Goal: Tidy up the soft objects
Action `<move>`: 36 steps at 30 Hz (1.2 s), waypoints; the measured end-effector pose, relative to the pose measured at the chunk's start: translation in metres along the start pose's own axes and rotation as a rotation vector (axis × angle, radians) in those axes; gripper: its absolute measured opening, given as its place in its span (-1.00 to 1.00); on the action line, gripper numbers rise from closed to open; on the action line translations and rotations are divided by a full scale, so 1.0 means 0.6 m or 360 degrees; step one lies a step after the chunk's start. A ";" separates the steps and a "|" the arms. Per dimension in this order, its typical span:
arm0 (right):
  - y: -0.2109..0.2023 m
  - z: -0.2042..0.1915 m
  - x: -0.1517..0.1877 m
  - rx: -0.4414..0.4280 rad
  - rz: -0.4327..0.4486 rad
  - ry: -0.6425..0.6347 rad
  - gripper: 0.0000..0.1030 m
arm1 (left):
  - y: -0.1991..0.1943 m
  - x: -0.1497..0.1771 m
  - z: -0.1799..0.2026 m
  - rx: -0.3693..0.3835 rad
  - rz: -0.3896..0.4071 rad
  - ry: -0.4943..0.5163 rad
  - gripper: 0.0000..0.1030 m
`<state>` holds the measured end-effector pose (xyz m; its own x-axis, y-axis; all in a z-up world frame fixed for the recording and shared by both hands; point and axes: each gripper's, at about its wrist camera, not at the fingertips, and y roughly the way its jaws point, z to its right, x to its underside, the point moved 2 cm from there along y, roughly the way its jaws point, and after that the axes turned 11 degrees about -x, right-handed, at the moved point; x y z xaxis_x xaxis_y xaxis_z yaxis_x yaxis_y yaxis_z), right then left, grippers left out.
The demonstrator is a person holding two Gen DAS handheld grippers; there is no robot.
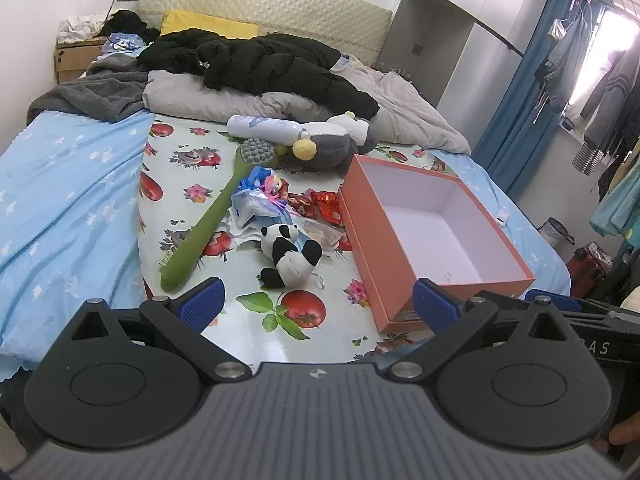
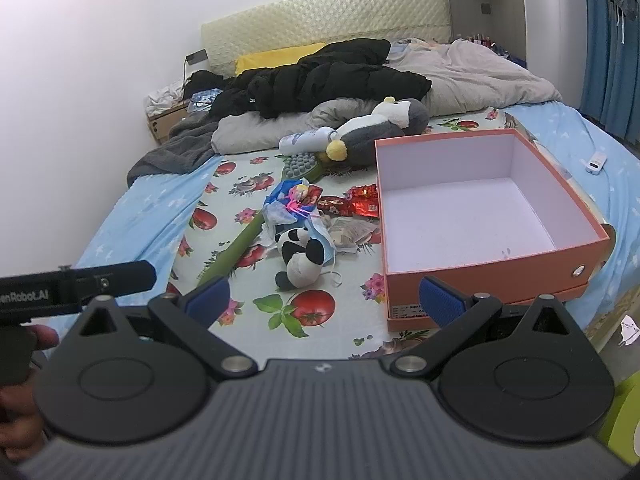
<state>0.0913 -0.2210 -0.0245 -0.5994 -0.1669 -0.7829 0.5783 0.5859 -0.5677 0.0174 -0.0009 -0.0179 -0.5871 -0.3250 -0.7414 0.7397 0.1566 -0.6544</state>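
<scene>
The orange box (image 2: 496, 268) stands empty near the bed's right edge, lid off. The other gripper's body reads "enRobot.AI". The left gripper (image 1: 318, 304) and right gripper (image 2: 326, 300) are both spread wide, holding nothing. The panda plush (image 2: 302, 256) lies on the tomato-print cloth (image 2: 312, 312), left of the box.

Near edge of the printed sheet (image 1: 256, 344) is being left open; farther in, the way is being blocked by the panda (image 1: 290, 254), green brush (image 1: 208, 224) and orange box (image 1: 436, 224).
</scene>
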 end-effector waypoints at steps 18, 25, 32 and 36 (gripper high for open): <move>0.004 0.002 0.005 0.0010 -0.0001 -0.0009 1.00 | -0.006 -0.005 -0.009 -0.0022 0.0011 0.0004 0.98; 0.004 0.001 0.005 0.0011 -0.0005 -0.0011 1.00 | -0.005 -0.002 -0.008 -0.0022 0.0002 0.0008 0.98; 0.011 -0.001 0.004 0.0021 -0.0005 -0.0012 1.00 | -0.005 -0.002 -0.004 -0.0025 -0.0003 0.0010 0.98; 0.013 0.000 0.006 0.0016 -0.0014 -0.0011 1.00 | -0.004 0.000 -0.003 -0.0037 -0.0001 0.0025 0.98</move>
<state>0.0936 -0.2169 -0.0315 -0.6006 -0.1775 -0.7796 0.5786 0.5764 -0.5770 0.0153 0.0003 -0.0166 -0.5928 -0.3107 -0.7430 0.7316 0.1778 -0.6581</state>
